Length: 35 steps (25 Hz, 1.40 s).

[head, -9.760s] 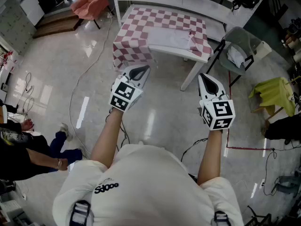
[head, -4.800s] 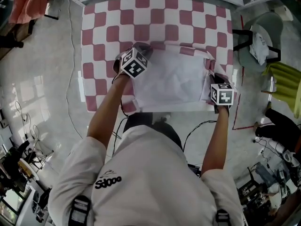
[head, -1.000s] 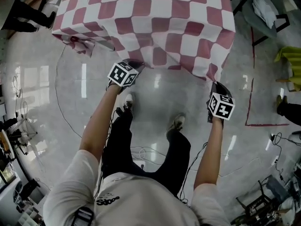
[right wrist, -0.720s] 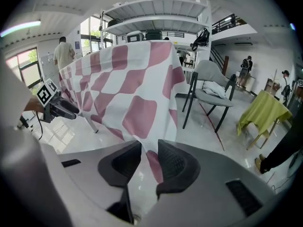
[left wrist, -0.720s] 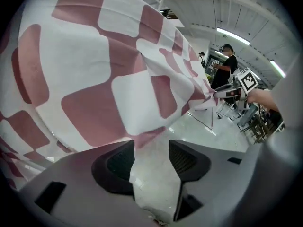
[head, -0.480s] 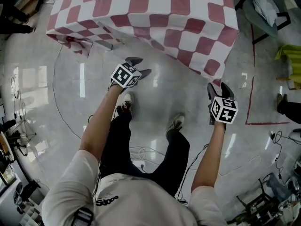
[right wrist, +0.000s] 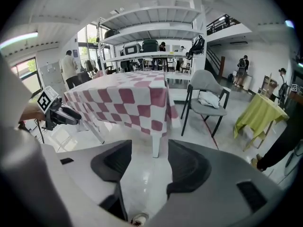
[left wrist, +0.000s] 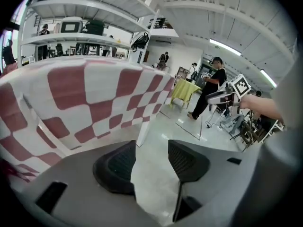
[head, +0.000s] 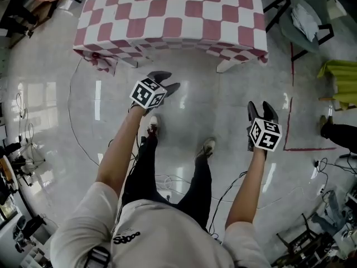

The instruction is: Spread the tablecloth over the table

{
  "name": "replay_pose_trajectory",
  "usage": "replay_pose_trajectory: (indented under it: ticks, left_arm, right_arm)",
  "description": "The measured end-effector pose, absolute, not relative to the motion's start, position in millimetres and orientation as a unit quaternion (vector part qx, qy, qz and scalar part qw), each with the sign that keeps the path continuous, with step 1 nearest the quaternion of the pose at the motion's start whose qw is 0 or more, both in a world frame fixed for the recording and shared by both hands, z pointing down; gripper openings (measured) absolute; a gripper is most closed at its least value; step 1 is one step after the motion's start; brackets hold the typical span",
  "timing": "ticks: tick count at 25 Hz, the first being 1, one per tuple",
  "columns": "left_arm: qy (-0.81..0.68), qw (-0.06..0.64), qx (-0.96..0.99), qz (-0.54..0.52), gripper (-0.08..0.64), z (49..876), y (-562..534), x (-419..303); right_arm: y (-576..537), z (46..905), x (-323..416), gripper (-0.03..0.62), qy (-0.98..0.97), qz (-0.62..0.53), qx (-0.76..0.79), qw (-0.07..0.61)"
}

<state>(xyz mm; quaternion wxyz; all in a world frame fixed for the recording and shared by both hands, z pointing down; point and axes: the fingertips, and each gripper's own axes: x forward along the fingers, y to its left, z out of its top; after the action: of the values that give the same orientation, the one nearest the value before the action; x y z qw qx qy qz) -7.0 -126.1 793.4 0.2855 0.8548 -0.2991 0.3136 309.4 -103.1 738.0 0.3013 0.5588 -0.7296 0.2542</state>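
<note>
The left gripper and the right gripper are held over bare floor, well clear of the cloth. Both pairs of jaws are seen apart and closing, with nothing between them. The tablecloth, checked red and white, is spread over the table, its edges hung down the sides. The glossy grey floor is marked by a red tape line. A grey chair is set beside the table, with white shelving behind.
</note>
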Motion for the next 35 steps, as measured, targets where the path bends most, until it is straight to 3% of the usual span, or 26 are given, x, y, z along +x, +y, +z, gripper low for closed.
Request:
replay_pose_trajectory:
  ticks: [17, 25, 35]
  left_arm:
    - [-0.381, 0.179, 0.89, 0.175, 0.061, 528.2, -176.7, -56.0]
    - [-0.374, 0.095, 0.912, 0.141, 0.032, 429.2, -155.7, -41.7]
    - [-0.387, 0.015, 0.918, 0.084, 0.029, 331.4, -142.0, -32.5]
  right_arm:
    - [-147.5, 477.6, 234.2, 0.163, -0.781, 0.112, 0.566, 0.238]
    - [-139.5, 384.2, 209.3, 0.035, -0.799, 0.057, 0.568, 0.189]
    - [-115.1, 297.6, 169.6, 0.023, -0.833, -0.03, 0.529, 0.161]
